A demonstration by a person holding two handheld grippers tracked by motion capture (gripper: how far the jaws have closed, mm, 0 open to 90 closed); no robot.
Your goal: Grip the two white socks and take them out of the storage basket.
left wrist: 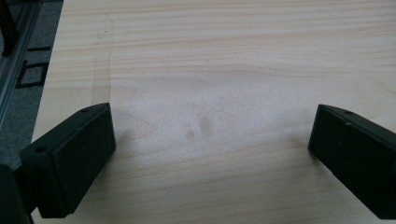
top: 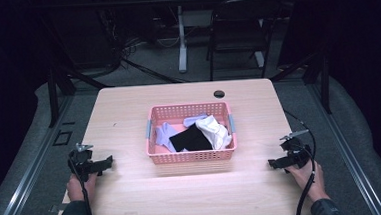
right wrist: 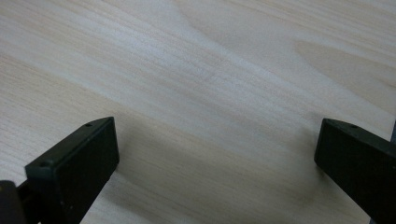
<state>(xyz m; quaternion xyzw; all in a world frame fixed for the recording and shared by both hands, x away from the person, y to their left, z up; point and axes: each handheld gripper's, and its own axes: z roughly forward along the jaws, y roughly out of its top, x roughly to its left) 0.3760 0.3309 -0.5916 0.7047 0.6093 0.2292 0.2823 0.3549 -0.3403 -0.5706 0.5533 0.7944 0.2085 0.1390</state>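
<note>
in the high view the pink basket (top: 191, 156) sits mid-table, holding a black cloth (top: 190, 139), a white cloth (top: 215, 130) and a lavender cloth (top: 164, 135). the left gripper (top: 107, 163) rests at 8 o'clock of it, the right gripper (top: 274, 163) at 4 o'clock.

in the left gripper view the left gripper (left wrist: 212, 149) has its jaws spread wide over the bare table (left wrist: 224, 60), grasping nothing.

in the right gripper view the right gripper (right wrist: 217, 158) is likewise released, jaws wide above the wood.

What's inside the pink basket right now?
The pink basket holds a black cloth, a white garment and pale lavender pieces. Anything beneath them is covered.
</note>
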